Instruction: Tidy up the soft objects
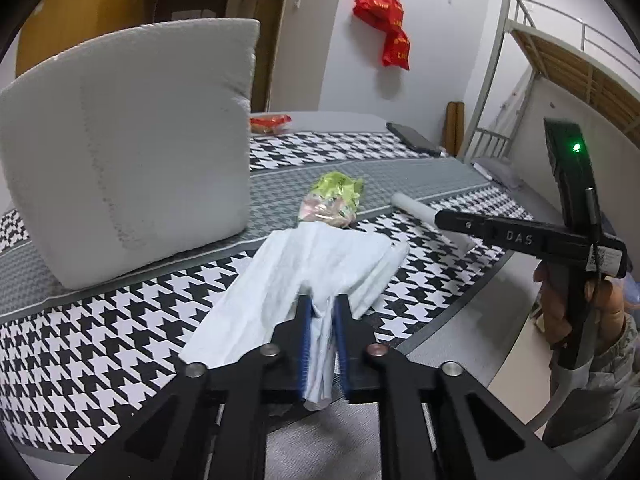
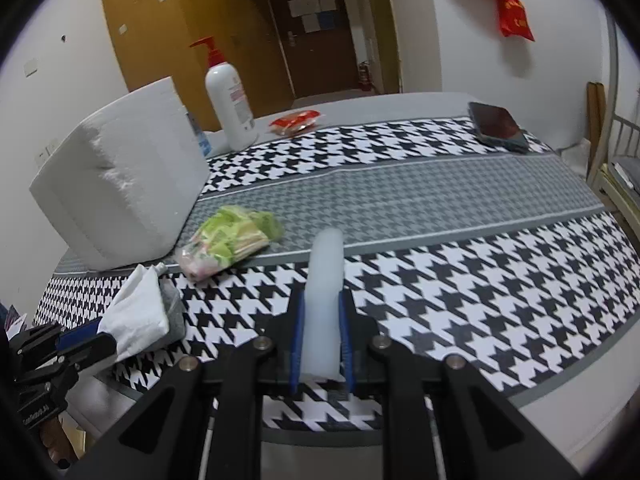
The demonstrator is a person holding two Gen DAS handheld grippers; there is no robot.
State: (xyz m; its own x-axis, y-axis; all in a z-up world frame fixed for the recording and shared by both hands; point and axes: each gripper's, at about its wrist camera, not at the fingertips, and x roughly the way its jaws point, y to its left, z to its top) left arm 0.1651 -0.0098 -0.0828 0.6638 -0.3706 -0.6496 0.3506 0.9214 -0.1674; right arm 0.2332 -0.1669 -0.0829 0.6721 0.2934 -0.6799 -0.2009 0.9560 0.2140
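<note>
My left gripper (image 1: pixel 322 306) is shut on a crumpled white cloth (image 1: pixel 316 268) that fans out over the houndstooth table cover (image 1: pixel 100 340). In the right wrist view that cloth (image 2: pixel 138 314) shows at the lower left with the left gripper (image 2: pixel 86 340) on it. My right gripper (image 2: pixel 322 300) is shut on a pale white roll (image 2: pixel 326 280) that sticks forward past the fingertips. The roll (image 1: pixel 416 214) and the right gripper (image 1: pixel 440 220) also appear at the right of the left wrist view. A green crinkly packet (image 2: pixel 230 238) lies just beyond the cloth.
A big white foam block (image 1: pixel 132 144) stands at the left on the table. A white pump bottle (image 2: pixel 230 108), a red packet (image 2: pixel 294 122) and a dark phone (image 2: pixel 500 126) lie at the far side. A metal bunk frame (image 1: pixel 520 40) stands to the right.
</note>
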